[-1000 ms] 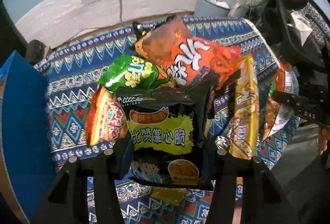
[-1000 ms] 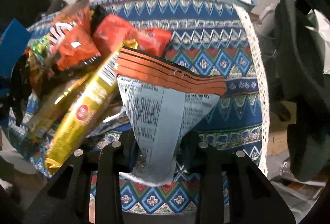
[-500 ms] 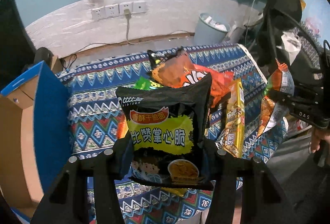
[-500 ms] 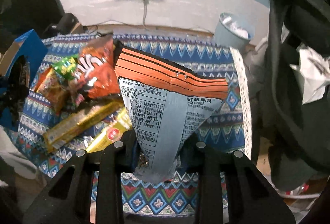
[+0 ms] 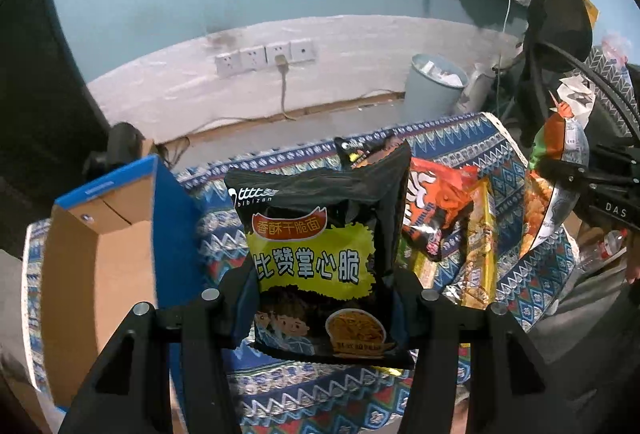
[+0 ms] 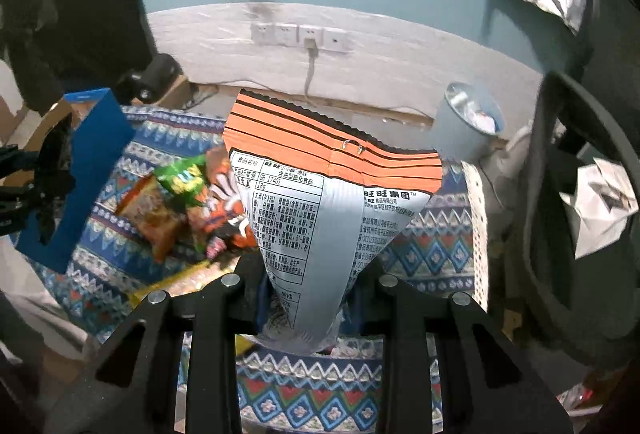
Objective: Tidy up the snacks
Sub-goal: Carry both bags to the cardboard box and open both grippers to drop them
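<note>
Here, w/ the left gripper (image 5: 320, 294) clamped on the black noodle bag (image 5: 320, 258) and the right gripper (image 6: 306, 286) pinching the orange-silver bag (image 6: 320, 218), both above the table, 2 bags are best lowered upright into the cardboard box (image 5: 100, 254).

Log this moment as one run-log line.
left gripper: shut on black noodle-snack bag, raised | right gripper: shut on silver-orange snack bag, raised | blue cardboard box: open, left | remaining snacks: on tablecloth
</note>
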A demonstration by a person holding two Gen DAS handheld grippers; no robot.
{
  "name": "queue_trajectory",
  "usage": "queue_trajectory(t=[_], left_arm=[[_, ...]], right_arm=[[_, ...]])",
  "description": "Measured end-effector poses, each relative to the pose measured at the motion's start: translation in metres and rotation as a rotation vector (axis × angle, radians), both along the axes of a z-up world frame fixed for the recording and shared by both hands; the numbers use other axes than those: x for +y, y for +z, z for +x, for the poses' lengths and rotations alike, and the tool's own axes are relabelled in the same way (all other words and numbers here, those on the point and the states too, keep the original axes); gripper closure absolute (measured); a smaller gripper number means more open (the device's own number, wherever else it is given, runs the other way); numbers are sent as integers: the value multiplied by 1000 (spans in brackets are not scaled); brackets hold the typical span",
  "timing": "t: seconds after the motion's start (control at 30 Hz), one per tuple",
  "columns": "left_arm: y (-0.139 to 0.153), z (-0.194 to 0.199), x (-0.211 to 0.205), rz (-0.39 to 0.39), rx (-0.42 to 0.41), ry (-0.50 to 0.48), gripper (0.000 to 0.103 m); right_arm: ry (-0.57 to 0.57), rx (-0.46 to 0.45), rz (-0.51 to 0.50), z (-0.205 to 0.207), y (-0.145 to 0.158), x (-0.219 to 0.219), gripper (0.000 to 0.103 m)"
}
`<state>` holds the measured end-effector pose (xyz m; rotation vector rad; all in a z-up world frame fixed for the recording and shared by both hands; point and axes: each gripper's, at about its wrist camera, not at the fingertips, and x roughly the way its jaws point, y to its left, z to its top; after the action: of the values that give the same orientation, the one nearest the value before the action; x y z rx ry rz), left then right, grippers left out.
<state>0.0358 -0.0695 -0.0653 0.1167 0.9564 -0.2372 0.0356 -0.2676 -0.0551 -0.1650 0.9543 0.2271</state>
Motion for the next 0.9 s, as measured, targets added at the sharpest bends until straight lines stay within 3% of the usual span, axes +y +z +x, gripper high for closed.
queue_trajectory(t=[0.13, 0.9], left_arm=[[7, -4, 8, 37, -35, 11, 49], [29, -23, 108, 47, -97, 163, 49]], right_arm=[[40, -19, -1, 0, 9, 18, 75], [290, -42, 27, 11, 40, 163, 75]])
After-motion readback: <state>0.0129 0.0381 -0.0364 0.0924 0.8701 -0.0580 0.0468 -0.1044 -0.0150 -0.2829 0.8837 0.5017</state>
